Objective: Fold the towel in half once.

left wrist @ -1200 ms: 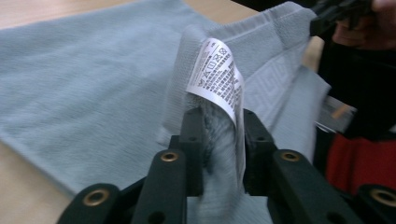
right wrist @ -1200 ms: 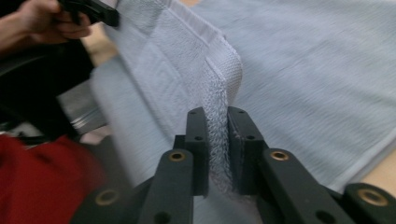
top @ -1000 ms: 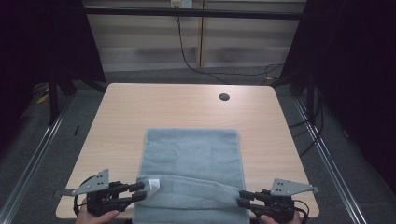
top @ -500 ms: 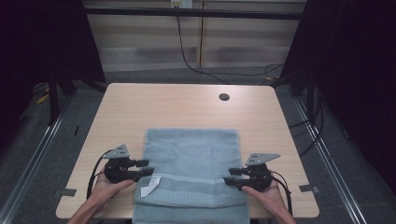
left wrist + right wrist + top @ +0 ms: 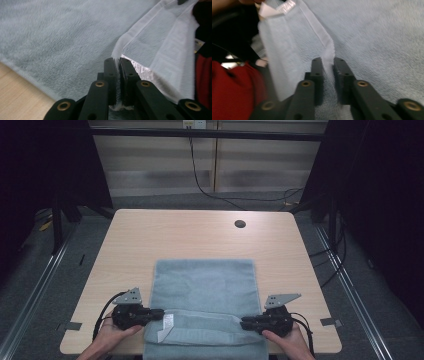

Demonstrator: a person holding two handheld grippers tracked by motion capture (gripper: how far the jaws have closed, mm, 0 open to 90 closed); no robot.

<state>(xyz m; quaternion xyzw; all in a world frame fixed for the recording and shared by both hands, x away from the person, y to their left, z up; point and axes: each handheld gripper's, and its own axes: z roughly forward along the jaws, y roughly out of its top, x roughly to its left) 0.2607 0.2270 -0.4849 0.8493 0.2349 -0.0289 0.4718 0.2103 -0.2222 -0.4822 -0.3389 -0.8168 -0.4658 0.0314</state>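
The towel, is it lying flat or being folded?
Being folded. The towel's near edge is lifted and doubled over, pinched by the left tool and right tool.

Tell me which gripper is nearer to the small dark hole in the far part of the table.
Right. The right gripper sits at the towel's near right corner, almost straight below the hole in the high view. The left gripper is at the near left corner, farther across.

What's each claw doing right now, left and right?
Left claw: closed on the near edge of the towel.
Right claw: closed on the towel's near edge too, cloth between its jaws.
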